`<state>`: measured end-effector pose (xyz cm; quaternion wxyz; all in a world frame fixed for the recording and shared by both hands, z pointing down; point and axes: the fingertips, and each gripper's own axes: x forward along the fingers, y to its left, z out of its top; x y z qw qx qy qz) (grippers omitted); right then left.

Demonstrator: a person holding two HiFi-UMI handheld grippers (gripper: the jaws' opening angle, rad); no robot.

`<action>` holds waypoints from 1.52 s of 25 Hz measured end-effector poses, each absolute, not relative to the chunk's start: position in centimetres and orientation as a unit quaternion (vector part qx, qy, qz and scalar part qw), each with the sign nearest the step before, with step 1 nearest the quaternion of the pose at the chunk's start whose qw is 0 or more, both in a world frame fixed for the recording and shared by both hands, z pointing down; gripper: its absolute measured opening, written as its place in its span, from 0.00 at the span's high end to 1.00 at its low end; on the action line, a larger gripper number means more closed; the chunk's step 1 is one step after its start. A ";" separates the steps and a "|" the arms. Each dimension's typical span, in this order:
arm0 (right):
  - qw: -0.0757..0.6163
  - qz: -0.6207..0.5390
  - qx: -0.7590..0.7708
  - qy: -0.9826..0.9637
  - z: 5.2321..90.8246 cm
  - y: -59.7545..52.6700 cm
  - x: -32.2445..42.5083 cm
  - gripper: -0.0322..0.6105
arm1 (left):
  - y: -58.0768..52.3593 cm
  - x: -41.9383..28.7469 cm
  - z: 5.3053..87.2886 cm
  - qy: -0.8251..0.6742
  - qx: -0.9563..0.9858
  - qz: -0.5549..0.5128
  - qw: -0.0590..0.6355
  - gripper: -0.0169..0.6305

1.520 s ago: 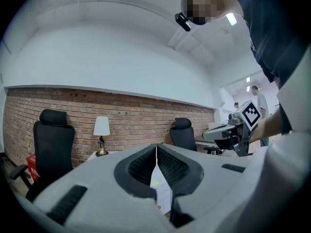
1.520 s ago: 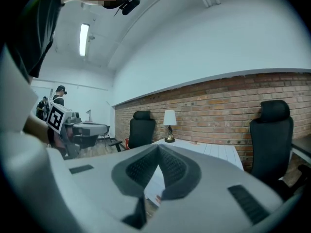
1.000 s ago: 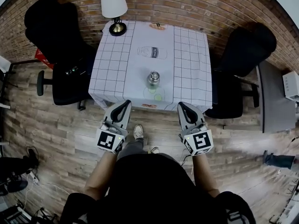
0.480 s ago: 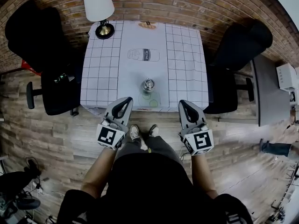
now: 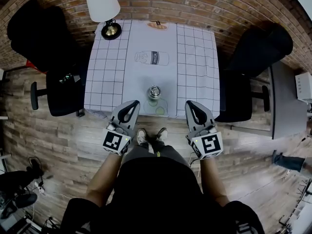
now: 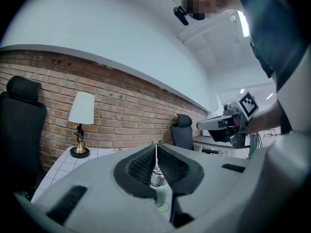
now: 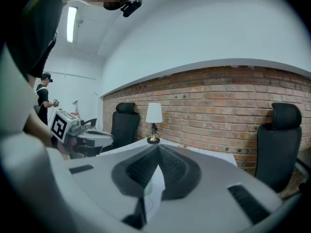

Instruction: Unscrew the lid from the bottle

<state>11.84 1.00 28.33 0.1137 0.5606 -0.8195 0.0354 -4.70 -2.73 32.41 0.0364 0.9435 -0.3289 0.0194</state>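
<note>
Firstly, the left gripper is fully closed and holds nothing. Beyond it, a drawing on the checked tablecloth carries the word "milk". The bottle stands on the cloth near its front edge, lid on; any print on it is too small to read. The right gripper is closed too, empty.

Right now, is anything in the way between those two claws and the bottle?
Nothing visible is. The bottle stands near the front edge of the table, and only bare tabletop lies between it and the left claw and the right claw, both shut and empty. The lamp stands far off at the back corner.
</note>
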 end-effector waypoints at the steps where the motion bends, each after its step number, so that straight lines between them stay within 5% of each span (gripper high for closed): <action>1: 0.117 0.038 0.556 -0.822 28.6 0.8 11.7 0.93 | -2.8 -4.6 33.0 -0.329 0.943 0.025 0.037 0.93; 8: 0.134 0.062 0.521 -0.841 31.9 -0.5 9.8 0.93 | -2.7 -2.9 38.0 -0.306 0.945 0.062 0.095 0.92; 19: 0.141 0.078 0.490 -0.857 36.0 -3.4 7.3 0.93 | -5.1 1.3 46.2 -0.259 0.952 0.081 0.139 0.47; 38: 0.113 0.079 0.483 -0.864 40.3 -5.6 6.8 0.93 | -7.6 5.2 48.1 -0.229 0.966 0.063 0.100 0.41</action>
